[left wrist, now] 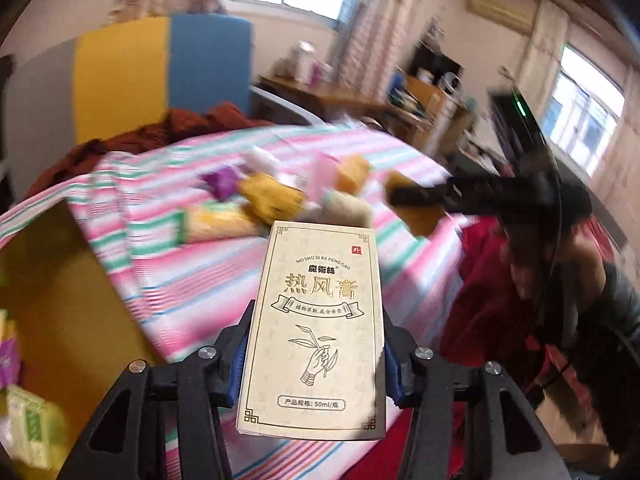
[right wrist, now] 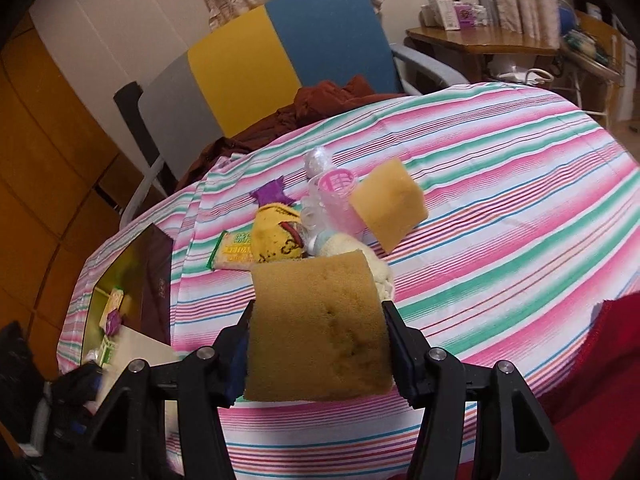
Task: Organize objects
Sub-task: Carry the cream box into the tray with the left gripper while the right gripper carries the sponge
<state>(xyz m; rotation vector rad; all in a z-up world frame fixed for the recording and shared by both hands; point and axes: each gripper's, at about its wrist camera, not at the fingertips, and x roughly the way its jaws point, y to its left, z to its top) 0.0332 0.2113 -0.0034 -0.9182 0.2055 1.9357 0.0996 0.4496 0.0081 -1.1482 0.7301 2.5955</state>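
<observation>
Above the striped bedspread (right wrist: 500, 216), left claw (left wrist: 316, 344) clamping cream box (left wrist: 316, 328), right claw (right wrist: 318, 344) squeezing sponge (right wrist: 316, 328)

pile of objects (left wrist: 280, 188) motion-blurred; right gripper (left wrist: 432, 196) smeared; open box (left wrist: 48, 320) cut off

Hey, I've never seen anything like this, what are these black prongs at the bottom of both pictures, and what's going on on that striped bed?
There is no robot here. A person holds a two-finger claw in each hand, and each claw has a wide-angle camera looking along its fingers, so each picture shows one claw from behind. In the left wrist view, the left claw is shut on a cream carton printed with Chinese text. In the right wrist view, the right claw squeezes a brown sponge. On the striped sheet lies a small pile: another sponge, a yellow pouch, a pink plastic container and a green-edged packet. An open box at the left edge already holds a few items.
</observation>
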